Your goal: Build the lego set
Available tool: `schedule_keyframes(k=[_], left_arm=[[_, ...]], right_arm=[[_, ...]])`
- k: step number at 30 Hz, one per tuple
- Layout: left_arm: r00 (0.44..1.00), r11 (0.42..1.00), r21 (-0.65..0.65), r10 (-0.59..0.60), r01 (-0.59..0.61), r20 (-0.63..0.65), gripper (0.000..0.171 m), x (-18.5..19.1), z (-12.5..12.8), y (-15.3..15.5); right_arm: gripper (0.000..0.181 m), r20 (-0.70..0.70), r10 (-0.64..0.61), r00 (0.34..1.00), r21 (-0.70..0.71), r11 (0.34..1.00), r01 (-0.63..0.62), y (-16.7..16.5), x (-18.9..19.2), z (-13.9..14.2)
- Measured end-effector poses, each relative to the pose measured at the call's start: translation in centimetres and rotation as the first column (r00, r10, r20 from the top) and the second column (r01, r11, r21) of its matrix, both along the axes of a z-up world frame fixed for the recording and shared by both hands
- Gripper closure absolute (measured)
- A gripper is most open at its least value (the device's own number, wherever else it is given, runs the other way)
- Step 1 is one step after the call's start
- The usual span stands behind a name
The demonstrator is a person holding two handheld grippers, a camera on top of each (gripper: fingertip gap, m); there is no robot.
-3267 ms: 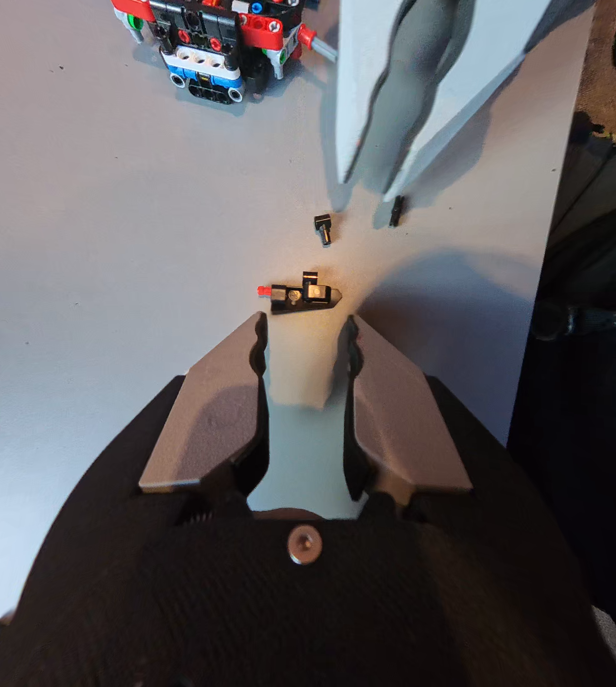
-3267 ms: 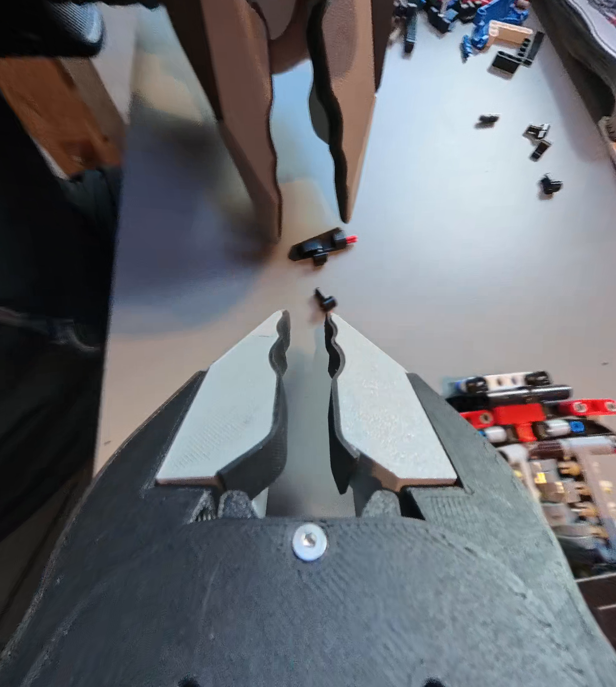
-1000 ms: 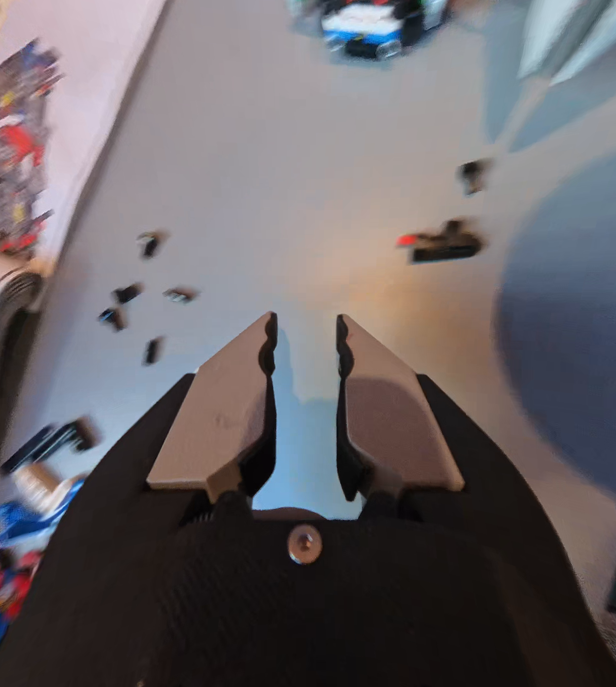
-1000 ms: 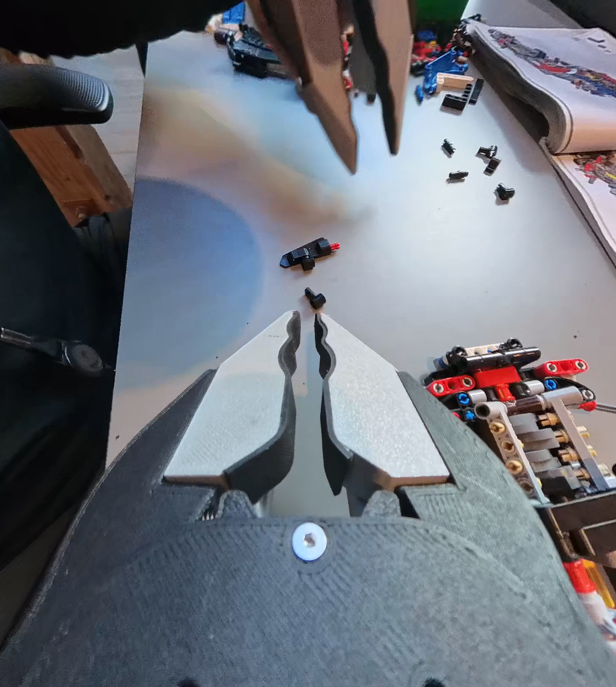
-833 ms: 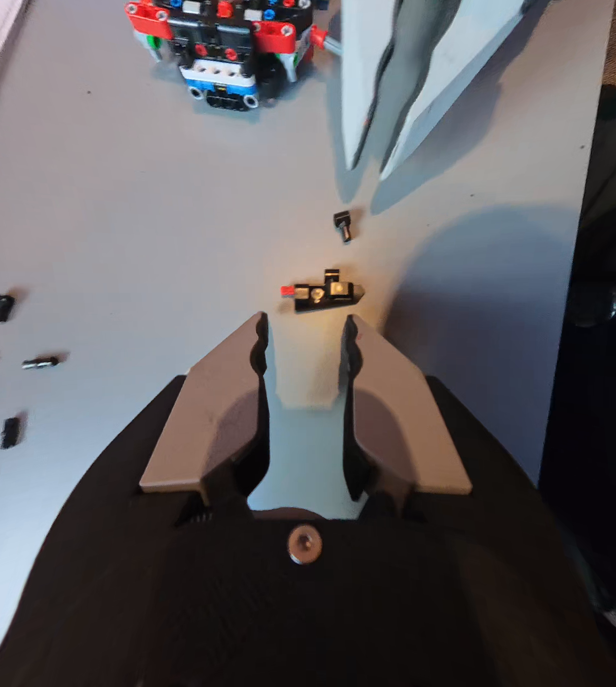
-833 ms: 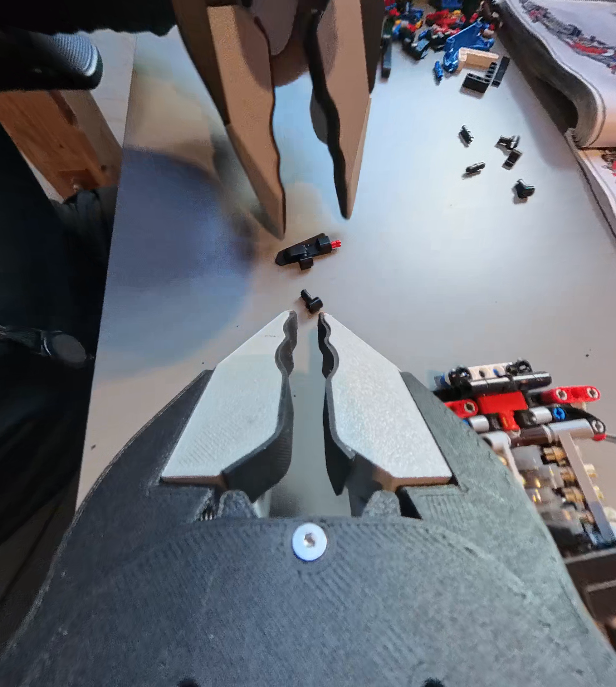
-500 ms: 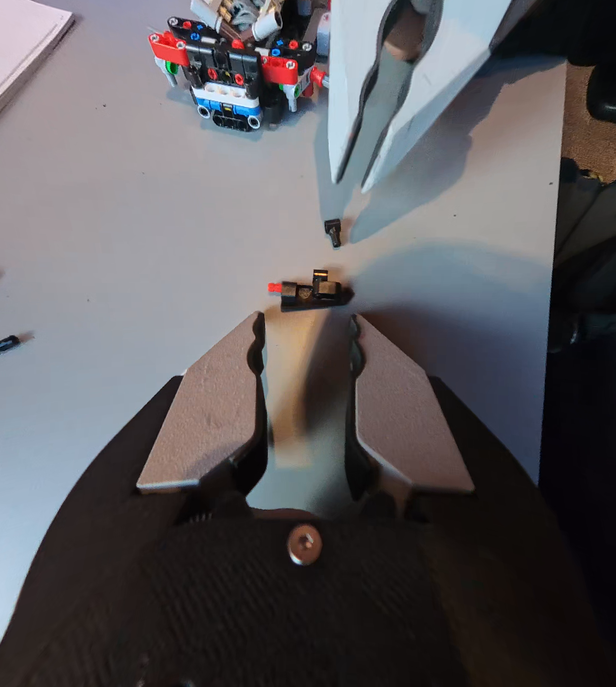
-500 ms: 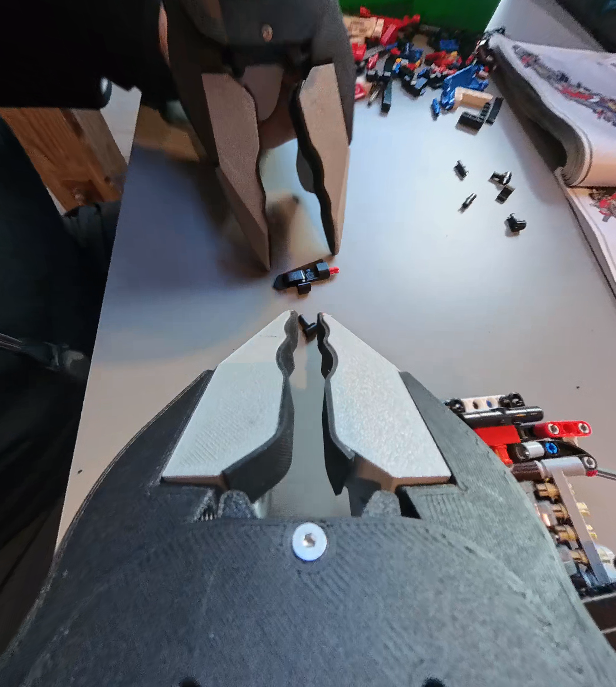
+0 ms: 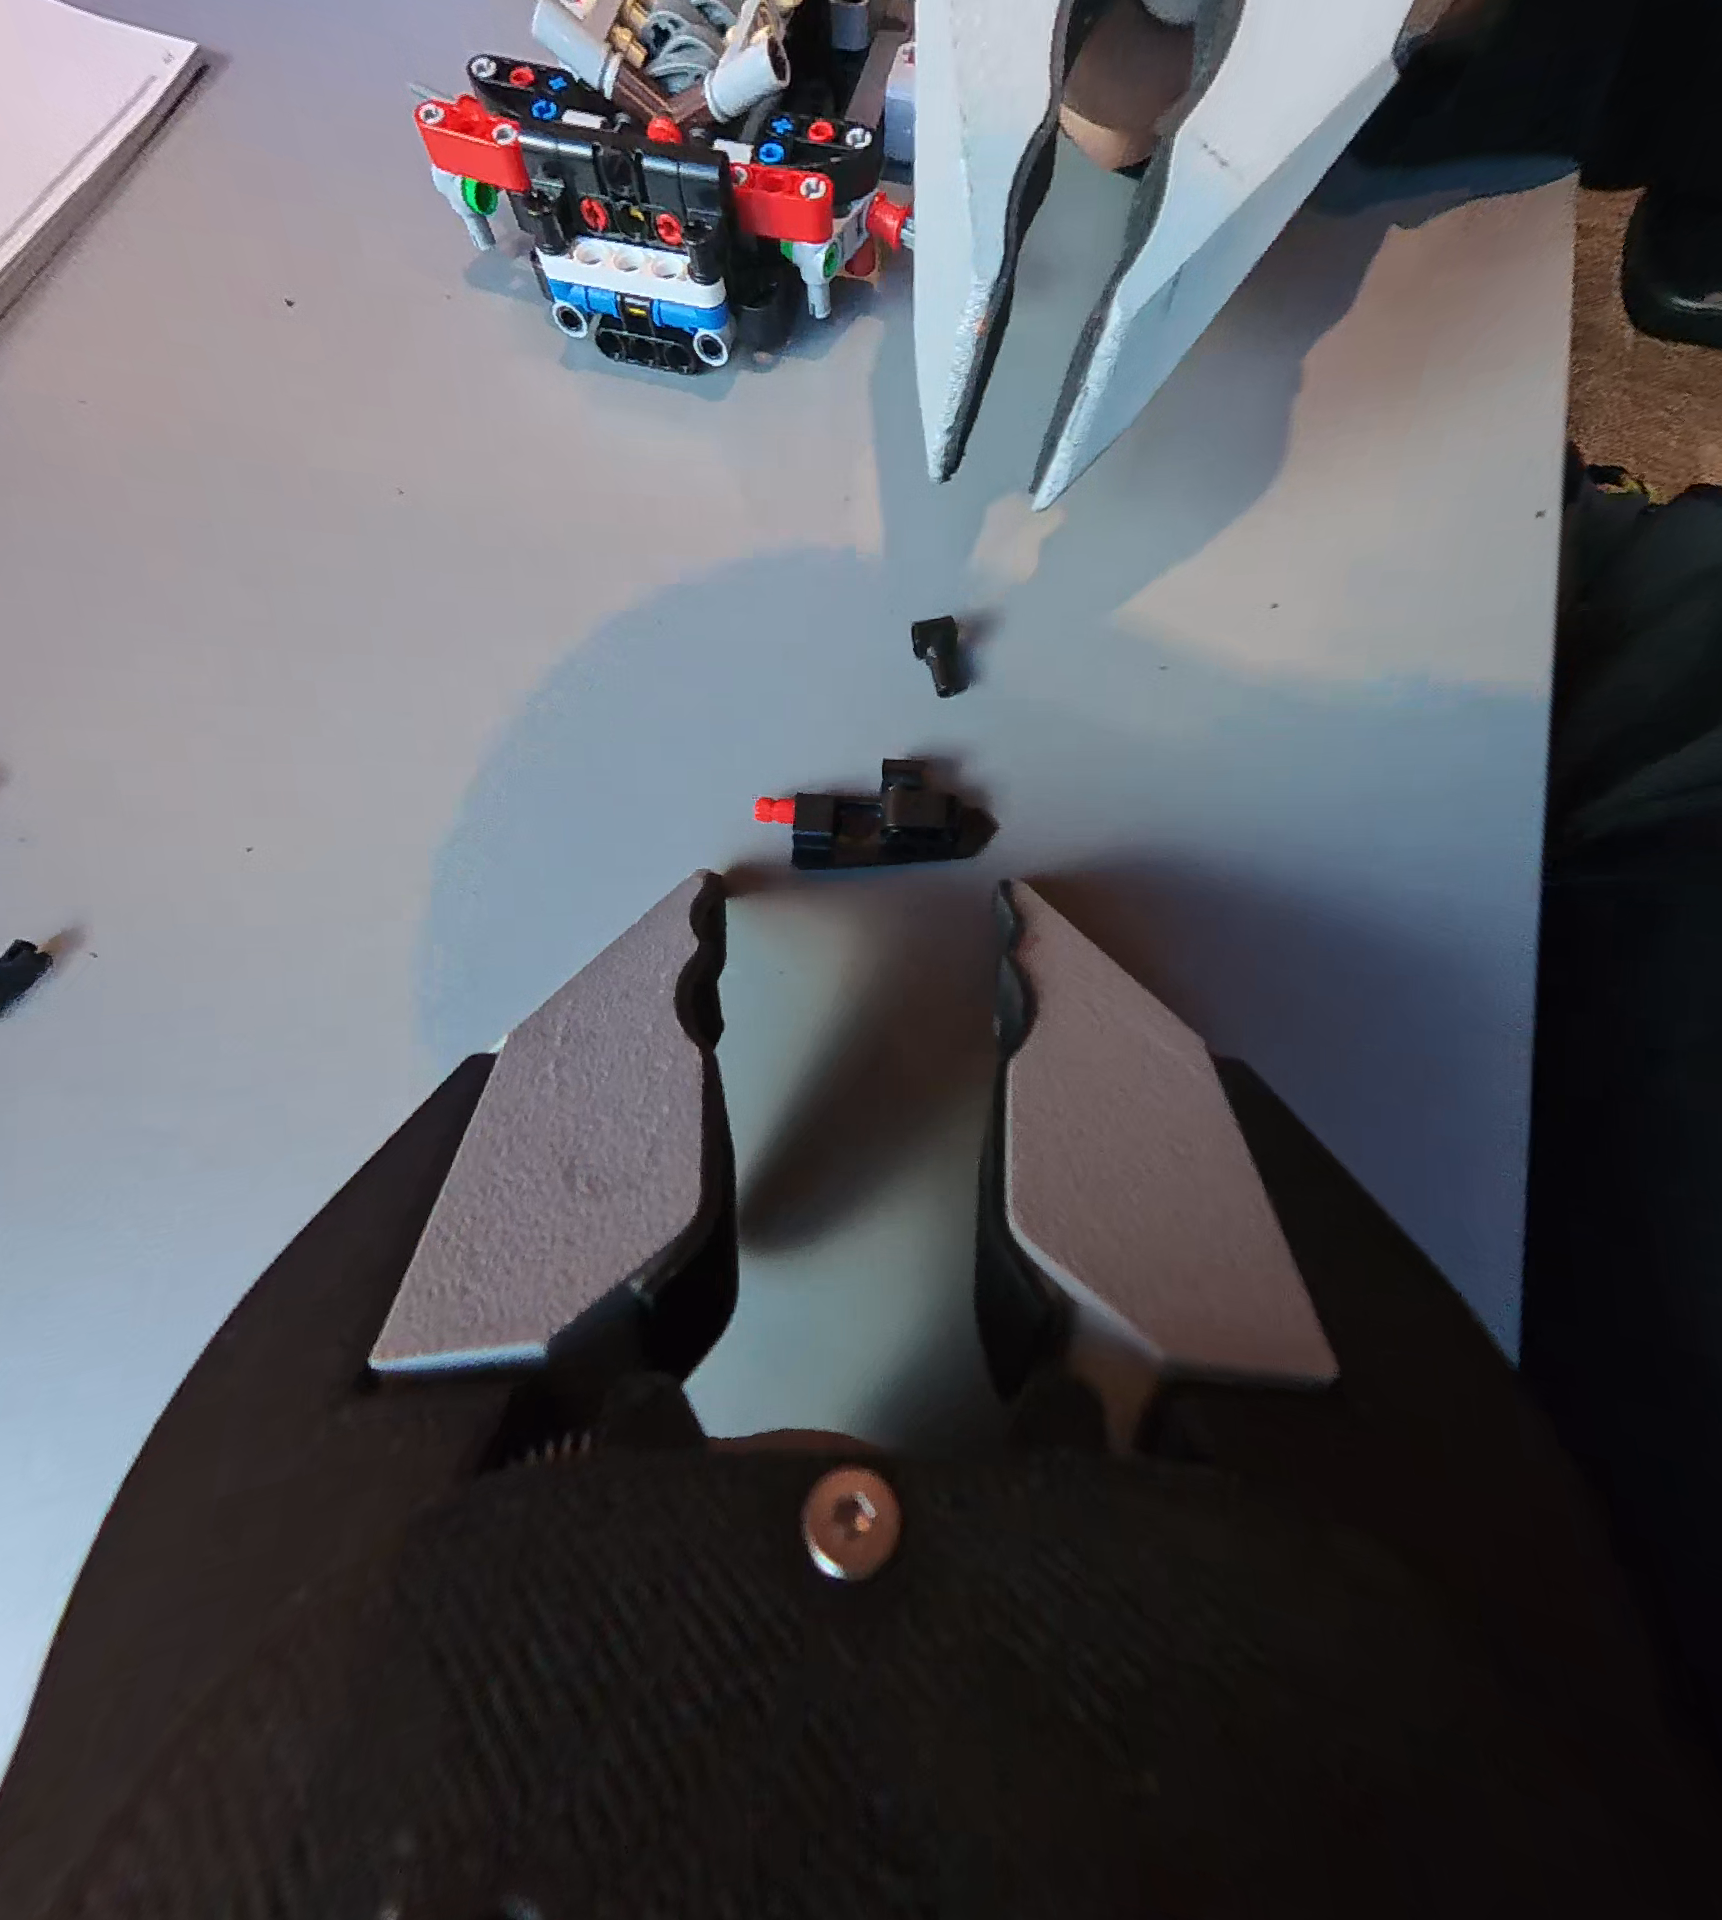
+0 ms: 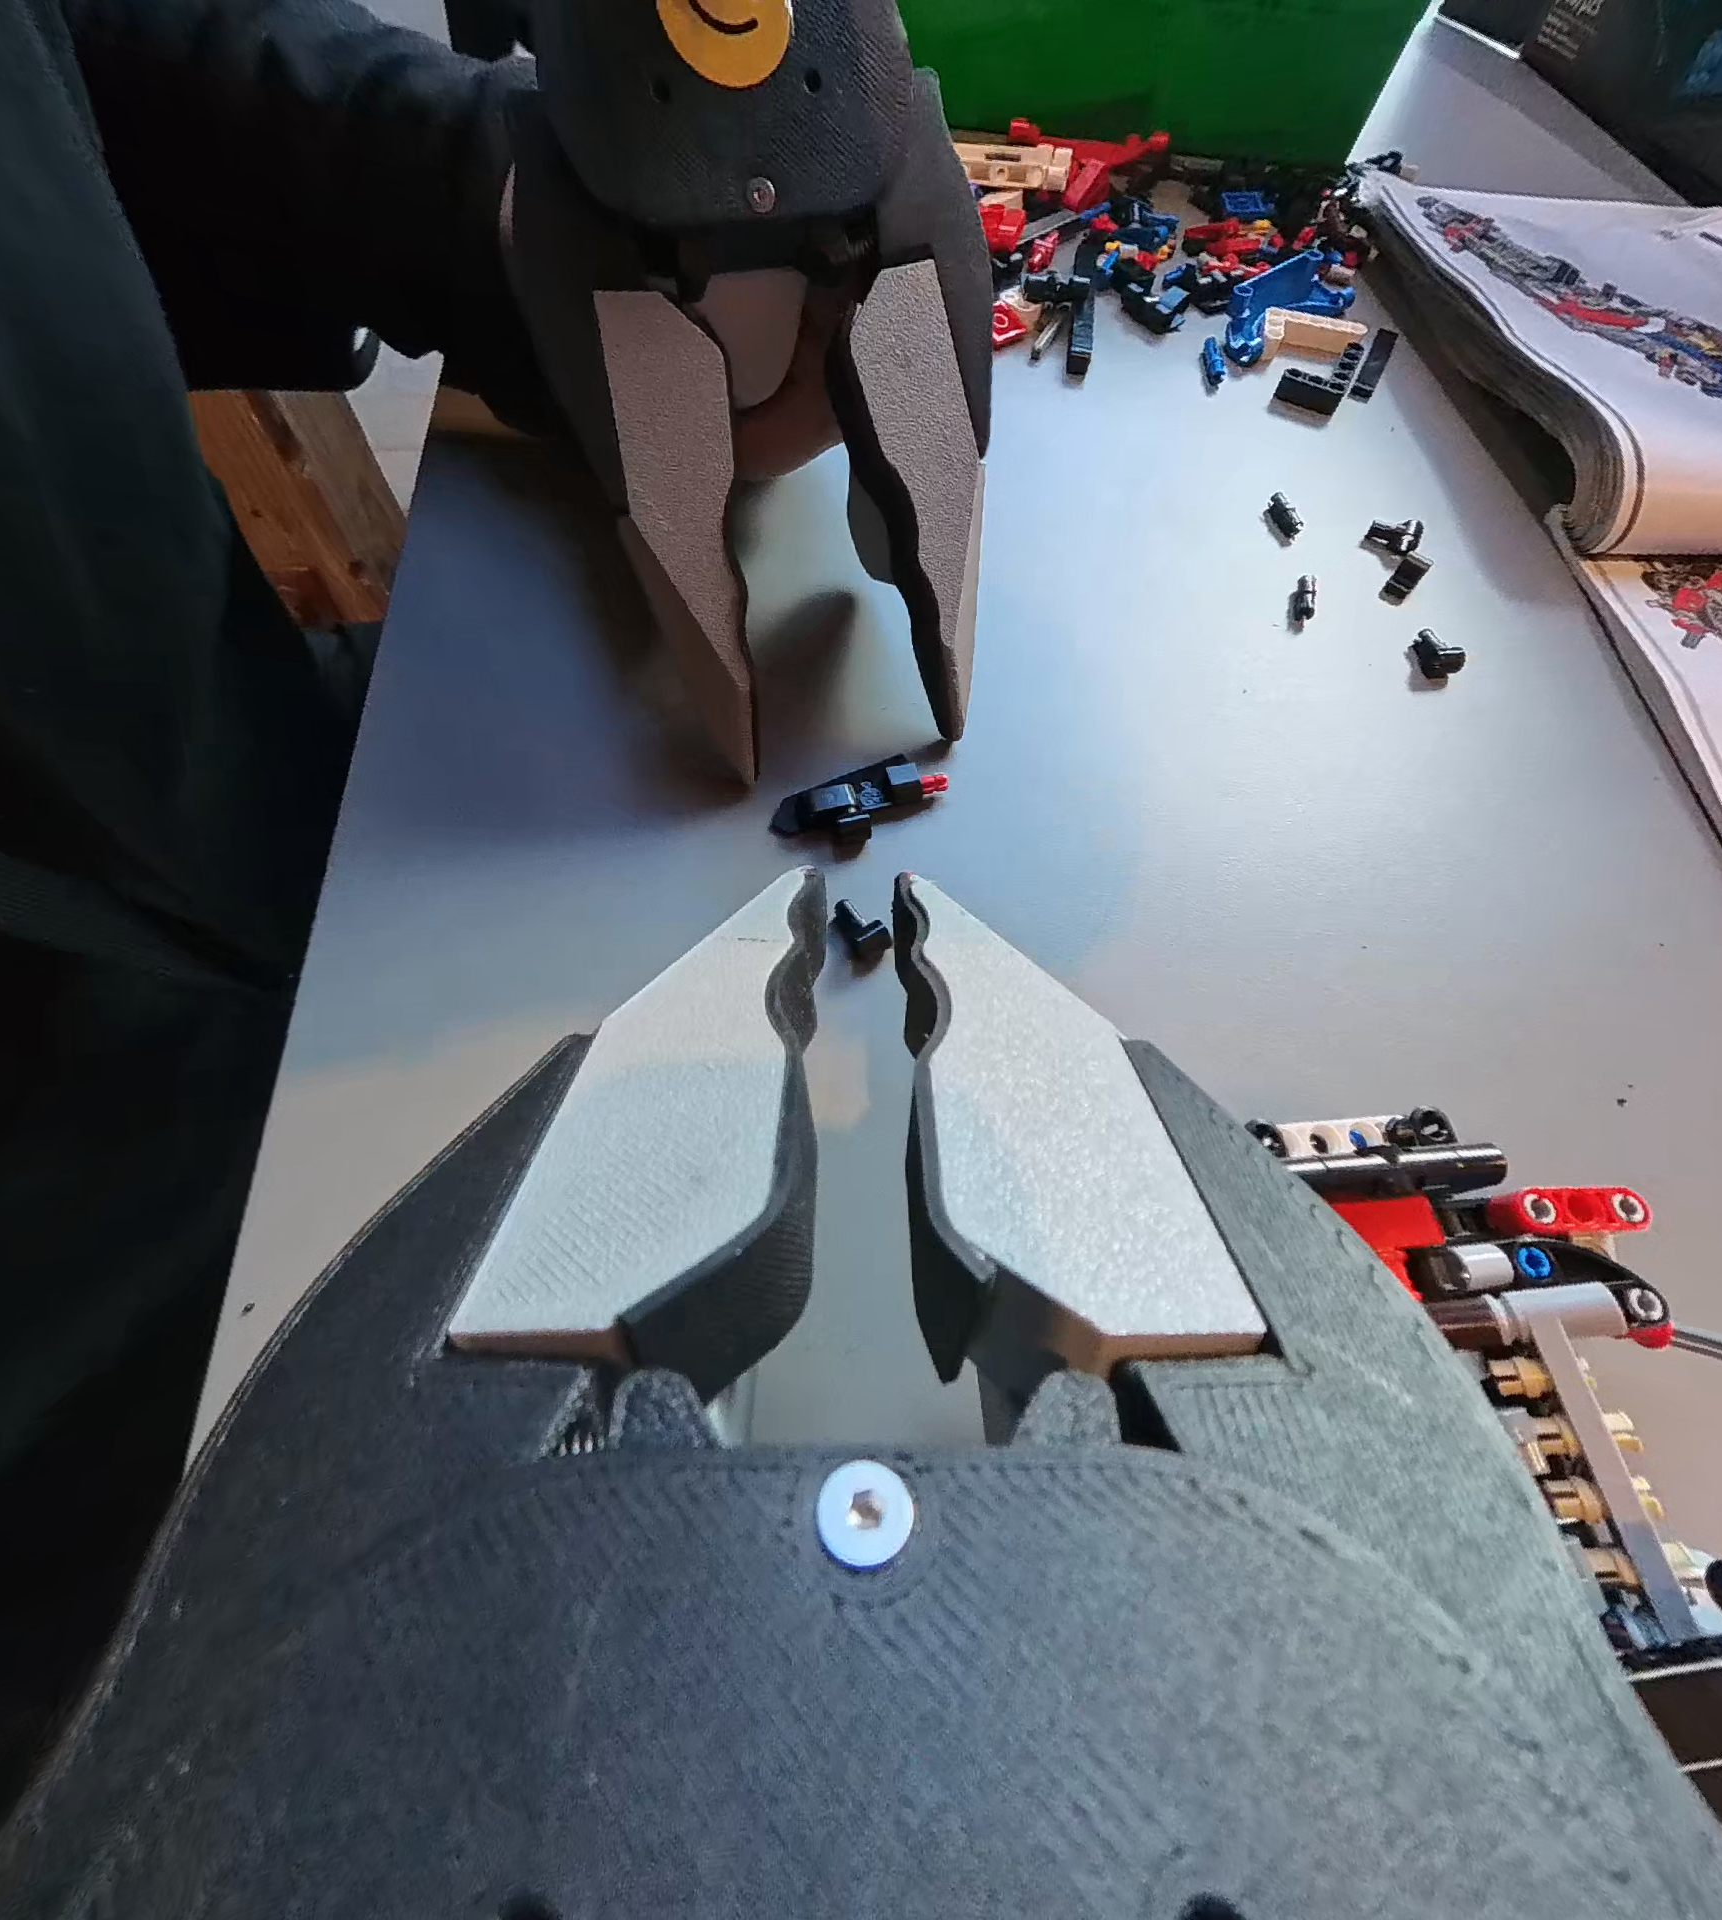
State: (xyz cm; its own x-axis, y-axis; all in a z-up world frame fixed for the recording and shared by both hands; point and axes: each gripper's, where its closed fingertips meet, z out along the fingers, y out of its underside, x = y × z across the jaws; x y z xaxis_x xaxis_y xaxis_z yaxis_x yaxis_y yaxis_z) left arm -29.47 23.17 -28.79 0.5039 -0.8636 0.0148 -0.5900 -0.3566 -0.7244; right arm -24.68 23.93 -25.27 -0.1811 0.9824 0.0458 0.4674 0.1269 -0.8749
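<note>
A small black lego assembly with a red pin end point(image 9: 878, 826) lies on the grey table point(image 9: 317, 582) just past my open left gripper point(image 9: 859, 896); it also shows in the right wrist view point(image 10: 852, 802). A small black connector pin point(image 9: 938, 652) lies beyond it. In the right wrist view this pin point(image 10: 859, 928) sits between the tips of my right gripper point(image 10: 859, 883), which stands narrowly open around it without gripping. The left gripper point(image 10: 849, 756) faces me there, open over the assembly. The right gripper point(image 9: 992, 488) shows at the top of the left wrist view.
The partly built red, black, white and blue model point(image 9: 644, 234) stands at the back; it also shows at the right point(image 10: 1480, 1268). Loose black pins point(image 10: 1397, 566), a pile of coloured parts point(image 10: 1169, 270), a green bin point(image 10: 1148, 73) and an open instruction book point(image 10: 1667, 353) lie beyond. The table edge point(image 9: 1553, 831) is close on the right.
Both grippers have drawn in toward the two parts. My right gripper's tips have come down around the small black pin. My left gripper has opened wider behind the black assembly.
</note>
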Motion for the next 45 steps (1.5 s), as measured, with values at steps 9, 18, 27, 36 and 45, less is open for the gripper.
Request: schedule_keyframes(k=[9, 18, 27, 36, 45], left_arm=[[1.0, 1.0, -0.016, 0.01, -0.009, 0.016, 0.125, -0.04, 0.07, 0.32], [1.0, 1.0, -0.006, 0.012, -0.012, 0.007, 0.125, -0.07, 0.04, 0.36], [1.0, 1.0, 0.003, 0.015, -0.015, -0.001, 0.126, -0.11, 0.0, 0.39], [1.0, 1.0, 0.001, 0.018, -0.018, 0.001, 0.126, -0.14, 0.01, 0.41], [1.0, 1.0, -0.015, 0.017, -0.017, 0.015, 0.126, -0.13, 0.05, 0.4]], right_arm=[[0.172, -0.002, -0.005, 1.0, -0.002, 1.0, 0.005, 0.26, -0.05, 0.05], [0.172, 0.004, -0.017, 1.0, 0.016, 1.0, 0.017, 0.42, -0.08, -0.09], [0.172, 0.007, -0.025, 1.0, 0.062, 0.998, 0.025, 0.46, 0.05, -0.25], [0.172, 0.013, -0.027, 1.0, 0.055, 0.998, 0.026, 0.51, 0.05, -0.34], [0.172, 0.028, -0.032, 0.999, 0.045, 0.999, 0.031, 0.71, -0.03, -0.57]])
